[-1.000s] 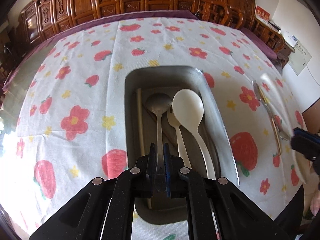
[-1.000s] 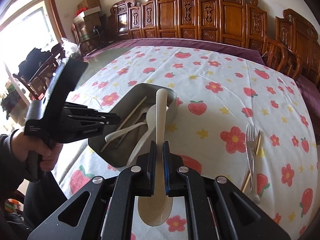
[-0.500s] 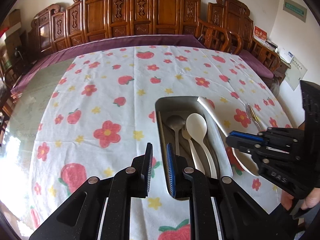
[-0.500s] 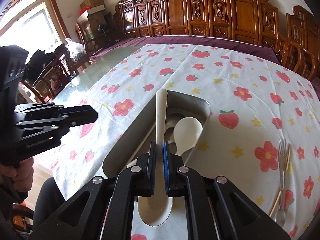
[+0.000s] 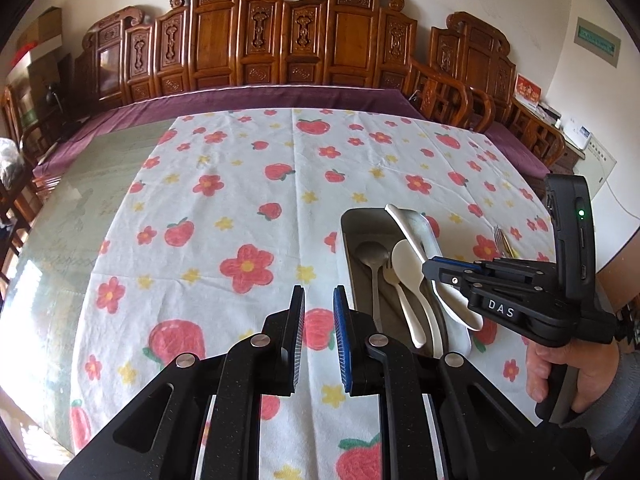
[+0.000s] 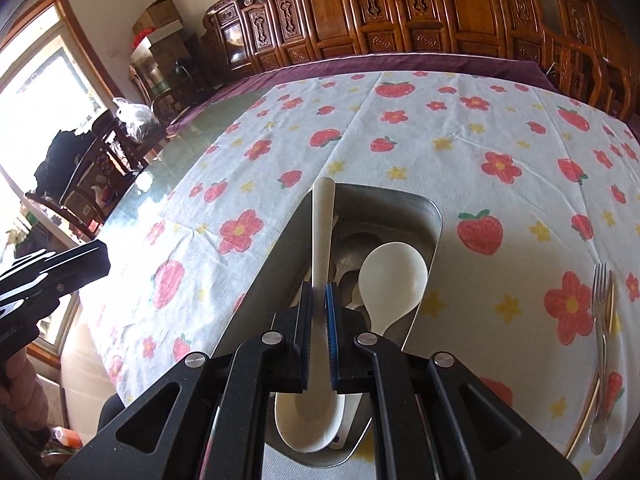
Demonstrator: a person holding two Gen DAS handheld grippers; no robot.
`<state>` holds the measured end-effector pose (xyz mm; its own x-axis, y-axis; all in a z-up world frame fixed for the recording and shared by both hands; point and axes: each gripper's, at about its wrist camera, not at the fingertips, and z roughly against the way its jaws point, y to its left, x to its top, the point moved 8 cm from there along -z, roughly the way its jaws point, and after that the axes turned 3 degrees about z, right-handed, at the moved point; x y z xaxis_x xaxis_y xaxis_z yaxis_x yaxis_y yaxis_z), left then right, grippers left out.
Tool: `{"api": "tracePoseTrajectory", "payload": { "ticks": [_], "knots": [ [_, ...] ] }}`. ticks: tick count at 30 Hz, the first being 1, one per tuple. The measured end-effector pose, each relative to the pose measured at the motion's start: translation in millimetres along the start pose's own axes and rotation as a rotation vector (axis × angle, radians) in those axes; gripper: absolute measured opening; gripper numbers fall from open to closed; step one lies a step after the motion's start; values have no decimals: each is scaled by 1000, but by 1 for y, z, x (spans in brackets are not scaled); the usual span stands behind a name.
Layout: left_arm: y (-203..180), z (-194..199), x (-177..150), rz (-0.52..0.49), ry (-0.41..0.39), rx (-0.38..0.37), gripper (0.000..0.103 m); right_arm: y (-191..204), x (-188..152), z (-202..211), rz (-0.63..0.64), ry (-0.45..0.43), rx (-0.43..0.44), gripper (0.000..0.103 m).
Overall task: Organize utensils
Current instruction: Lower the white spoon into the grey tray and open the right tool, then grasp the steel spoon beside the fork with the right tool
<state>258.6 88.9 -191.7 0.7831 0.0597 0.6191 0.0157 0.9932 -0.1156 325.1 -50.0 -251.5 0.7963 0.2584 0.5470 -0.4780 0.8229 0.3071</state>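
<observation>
the right gripper (image 6: 319, 300) has its fingers clenched on a cream ladle (image 6: 320, 248), handle pointing up and away, bowl low behind the fingers. it hangs directly over the metal tray (image 6: 434, 216), long axis roughly along the tray's length, so the drop looks close. the tray holds a white rice paddle (image 6: 390, 278), a metal spoon (image 5: 372, 258) and what seems a small fork. the left gripper (image 5: 319, 320) is released and empty, just beside the tray over the tabletop (image 5: 240, 184). a fork (image 6: 602, 300) and a gold-coloured utensil beside it lie well apart, nearer the right hand.
</observation>
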Motion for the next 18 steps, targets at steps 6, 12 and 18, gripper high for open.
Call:
{"api": "tracePoseTrajectory", "payload": {
  "ticks": [6,12,18],
  "knots": [
    [2,3,-2,2,-1,3,14,1,1,-7,-5,6,8,8],
    [1,4,-4,3,3,5,14,3,1,-9,8,15,17,11],
    [-9,4,-5,-2,2,-5,14,0,-5,9,50,-2,-2,11]
  ]
}}
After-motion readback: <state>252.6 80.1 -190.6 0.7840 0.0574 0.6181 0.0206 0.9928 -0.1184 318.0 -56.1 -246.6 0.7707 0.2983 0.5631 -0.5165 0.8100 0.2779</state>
